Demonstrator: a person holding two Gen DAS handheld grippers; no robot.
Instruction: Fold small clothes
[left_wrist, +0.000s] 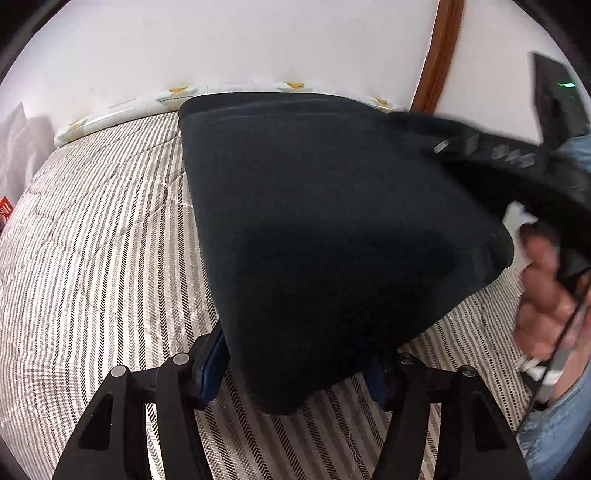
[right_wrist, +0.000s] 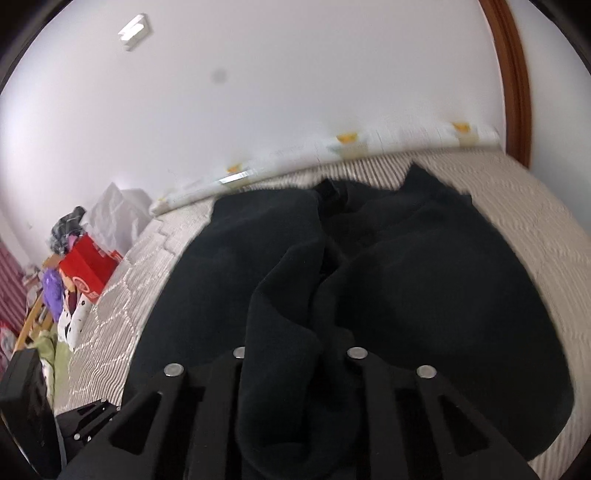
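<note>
A dark navy garment (left_wrist: 332, 221) hangs lifted above the striped bed cover (left_wrist: 92, 240). My left gripper (left_wrist: 299, 373) is shut on its near corner, and the cloth drapes over the fingertips. In the left wrist view the right gripper (left_wrist: 524, 162) shows blurred at the far right, gripping the garment's other end, with the person's hand (left_wrist: 546, 295) beneath it. In the right wrist view the same garment (right_wrist: 406, 288) bunches in folds between the fingers of my right gripper (right_wrist: 295, 354), which is shut on it; the fingertips are hidden by cloth.
The bed (right_wrist: 524, 206) stands against a white wall with a wooden door frame (right_wrist: 513, 74) at the right. A patterned pillow edge (left_wrist: 122, 110) lies along the headboard side. A red box (right_wrist: 86, 266) and piled clutter sit beside the bed at left.
</note>
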